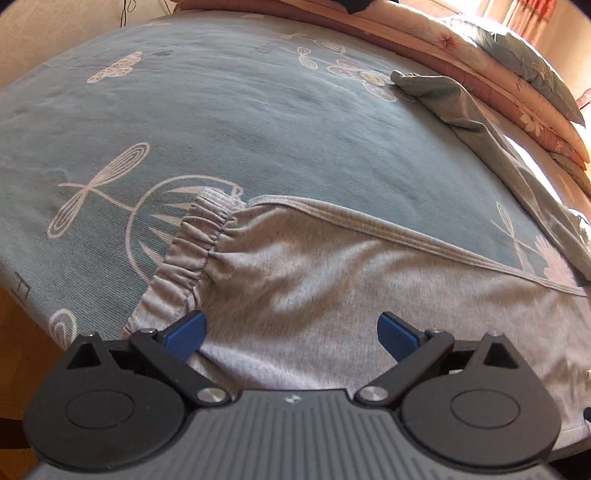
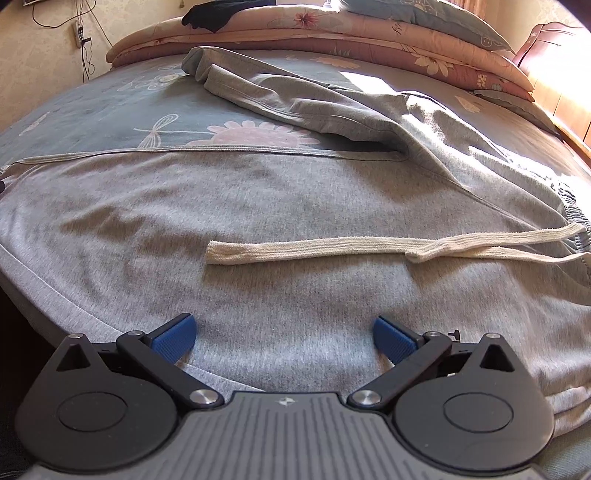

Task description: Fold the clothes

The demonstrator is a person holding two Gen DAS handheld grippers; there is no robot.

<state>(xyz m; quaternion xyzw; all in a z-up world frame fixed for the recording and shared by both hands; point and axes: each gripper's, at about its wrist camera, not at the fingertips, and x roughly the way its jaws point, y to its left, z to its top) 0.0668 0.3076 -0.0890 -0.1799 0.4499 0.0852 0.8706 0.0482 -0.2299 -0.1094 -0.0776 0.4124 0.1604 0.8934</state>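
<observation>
A bed covered with a blue-green sheet printed with pale dragonflies and flowers fills both views, with folded pink floral quilts stacked along its far edge and a cream wall with dangling cables in the upper left of the right wrist view. My grey cotton sweatpants lie spread across the near side of the bed. In the left wrist view one elastic ribbed cuff sits at centre left, just ahead of my left tool, whose blue pads are spread wide above the fabric, holding nothing. In the right wrist view the cream flat drawstring lies across the middle of the frame, running off to the right edge. My right tool is likewise spread, empty, over the grey cloth.
</observation>
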